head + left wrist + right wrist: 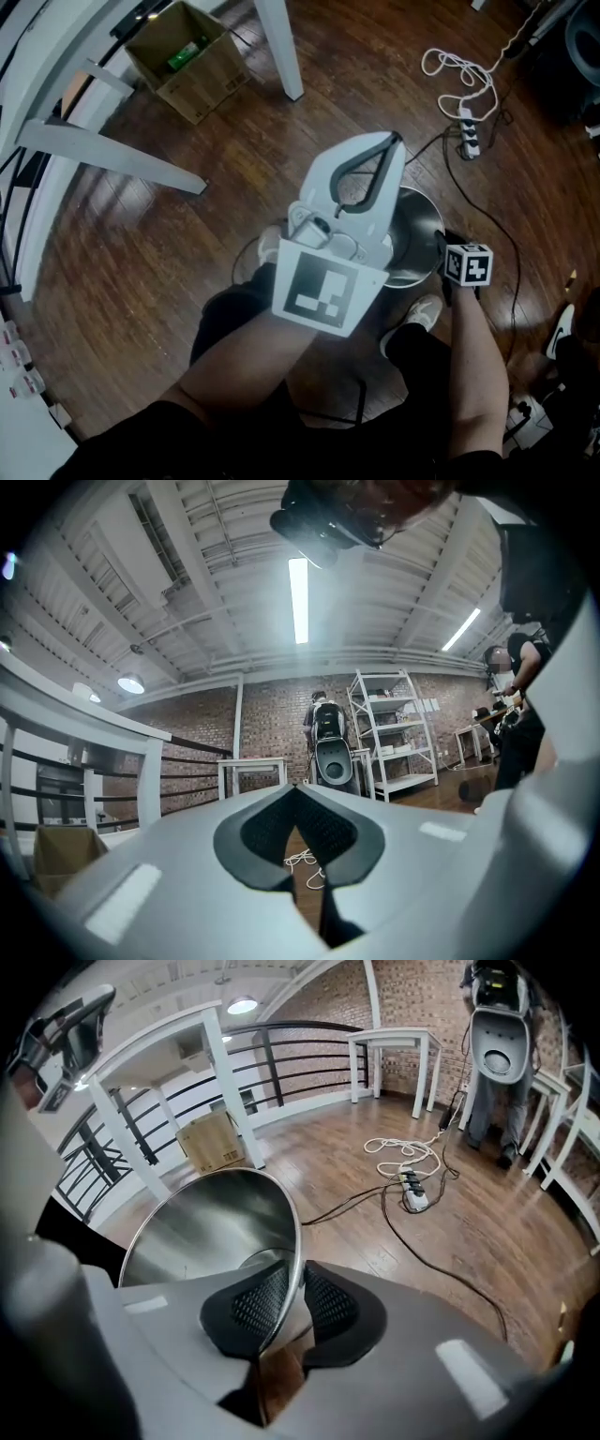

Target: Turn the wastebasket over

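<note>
Dark plank floor [187,244] all round. An open brown cardboard box [187,61] sits well off, ahead and to the left of the left gripper, beside the white table legs.

The task's thing is a polished round steel wastebasket [216,1222]. It stands mouth-up on the floor directly under the right gripper, between the person's shoes. In the head view the raised left gripper covers most of it and only its bright right half shows.

Left gripper [298,794]: held high above the basket and pointing out across the room, with the jaw tips meeting and nothing between them. It is idle.

Right gripper [300,1277]: angled steeply down at the near right of the rim. The jaws are narrow and pinch the thin steel wall, one black pad inside the basket and one outside. I read this as a grip taken.

A white power strip [469,131] with its cord lies on the floor ahead of the right gripper, apart from the basket.

Step in hand, as I judge it: the rim is secured and the basket is not yet tipped. The next move calls for lifting by that rim and rolling the wrist so the mouth swings down. A one-point pinch on slick steel may slip, so I would bring the left gripper down to steady the far wall.
</note>
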Demonstrator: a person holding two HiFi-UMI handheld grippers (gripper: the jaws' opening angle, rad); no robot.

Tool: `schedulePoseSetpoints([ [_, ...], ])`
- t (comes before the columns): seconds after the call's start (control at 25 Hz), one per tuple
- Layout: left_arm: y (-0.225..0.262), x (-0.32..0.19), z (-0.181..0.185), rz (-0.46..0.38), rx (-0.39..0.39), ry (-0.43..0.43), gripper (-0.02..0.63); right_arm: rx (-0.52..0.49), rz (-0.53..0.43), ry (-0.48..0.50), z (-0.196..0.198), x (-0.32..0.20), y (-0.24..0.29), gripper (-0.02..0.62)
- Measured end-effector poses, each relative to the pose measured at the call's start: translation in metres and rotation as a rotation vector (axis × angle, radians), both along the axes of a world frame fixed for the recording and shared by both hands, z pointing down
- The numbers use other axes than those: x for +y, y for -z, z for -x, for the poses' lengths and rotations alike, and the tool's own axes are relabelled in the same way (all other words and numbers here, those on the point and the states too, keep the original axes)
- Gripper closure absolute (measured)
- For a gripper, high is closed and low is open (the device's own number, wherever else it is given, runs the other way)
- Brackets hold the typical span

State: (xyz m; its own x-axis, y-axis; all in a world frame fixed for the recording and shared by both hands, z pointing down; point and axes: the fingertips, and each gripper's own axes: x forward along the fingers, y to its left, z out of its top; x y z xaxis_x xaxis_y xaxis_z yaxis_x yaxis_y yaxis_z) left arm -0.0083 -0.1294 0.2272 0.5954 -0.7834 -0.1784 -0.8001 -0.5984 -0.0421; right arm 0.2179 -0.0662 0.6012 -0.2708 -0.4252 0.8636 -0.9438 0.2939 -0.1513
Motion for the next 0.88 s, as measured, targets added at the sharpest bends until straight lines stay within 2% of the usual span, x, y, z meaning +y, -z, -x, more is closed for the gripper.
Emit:
schedulePoseSetpoints([
  [0.12,-0.006,0.002,-0.006,0.076,-0.092,-0.025,0.607,0.013,-0.003,-0.022,-0.012,0.01,0.004,0.546],
  [0.2,-0.007,0.003,-0.006,0.088,-0.109,-0.025,0.607,0.02,0.013,-0.037,-0.014,0.016,0.002,0.551],
  [0.44,-0.006,0.002,-0.008,0.052,-0.084,-0.031,0.607,0.07,0.0,-0.108,-0.041,0.018,0.002,0.569],
  [0.6,0.002,0.002,-0.009,0.019,-0.077,-0.033,0.607,0.104,-0.055,-0.163,-0.075,0.018,0.021,0.569],
  [0.72,0.013,0.001,-0.008,-0.044,-0.1,-0.038,0.607,0.134,-0.112,-0.199,-0.095,0.009,0.043,0.561],
  [0.76,0.016,0.0,-0.006,-0.063,-0.068,-0.034,0.607,0.132,-0.13,-0.214,-0.097,0.005,0.046,0.558],
  [0.88,0.021,-0.001,0.003,-0.07,0.114,-0.003,0.607,0.153,-0.173,-0.246,-0.102,-0.004,0.06,0.552],
])
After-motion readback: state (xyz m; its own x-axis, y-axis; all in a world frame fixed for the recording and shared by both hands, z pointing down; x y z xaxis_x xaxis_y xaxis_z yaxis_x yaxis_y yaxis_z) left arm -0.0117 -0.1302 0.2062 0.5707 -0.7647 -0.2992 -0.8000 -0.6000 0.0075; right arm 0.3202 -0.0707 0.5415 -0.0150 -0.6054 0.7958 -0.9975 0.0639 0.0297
